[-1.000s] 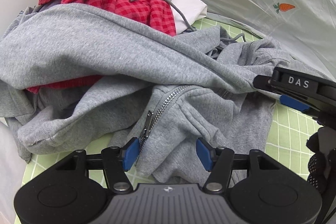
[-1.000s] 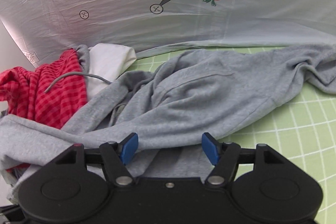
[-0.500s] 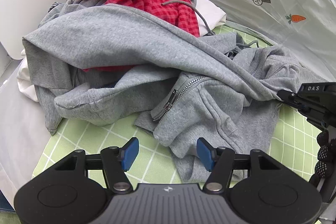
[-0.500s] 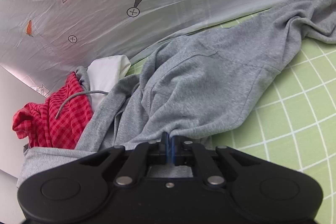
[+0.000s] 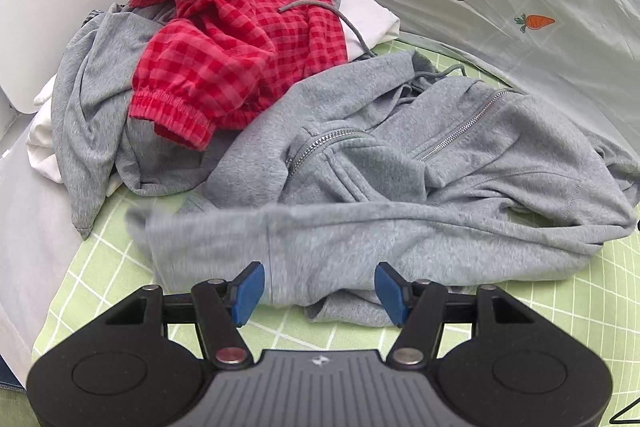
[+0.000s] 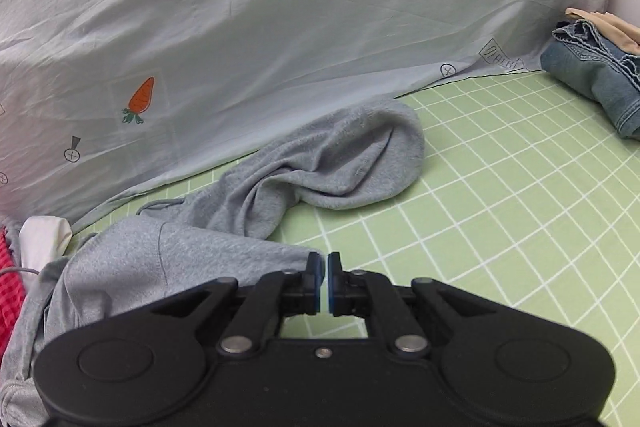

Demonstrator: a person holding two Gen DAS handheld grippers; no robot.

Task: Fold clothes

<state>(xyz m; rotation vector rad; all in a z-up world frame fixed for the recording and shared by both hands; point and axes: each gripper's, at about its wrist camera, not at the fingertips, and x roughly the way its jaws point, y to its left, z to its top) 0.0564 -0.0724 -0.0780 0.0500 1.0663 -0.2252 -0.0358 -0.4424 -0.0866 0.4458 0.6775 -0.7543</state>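
A grey zip hoodie (image 5: 440, 187) lies crumpled on the green checked sheet (image 5: 568, 311), one sleeve stretched across the front and blurred. My left gripper (image 5: 320, 291) hovers open just above that sleeve, and its pads touch nothing. In the right wrist view the hoodie (image 6: 180, 259) runs from the left up to my right gripper (image 6: 324, 283). There the jaws are opening slightly, still almost together, with the hoodie's edge pinched at the pads. Its hood lies farther back on the sheet.
A pile with a red checked garment (image 5: 240, 39), another grey garment (image 5: 92, 99) and a white one (image 5: 372, 23) sits at the back left. Folded jeans (image 6: 592, 83) lie at the far right. A pale carrot-print cloth (image 6: 280, 47) rises behind the sheet (image 6: 520, 207).
My right gripper closed on the hoodie and pulled it right, away from the pile. The hoodie slid off the red garment and spread out. My left gripper drew back slightly and stayed open.
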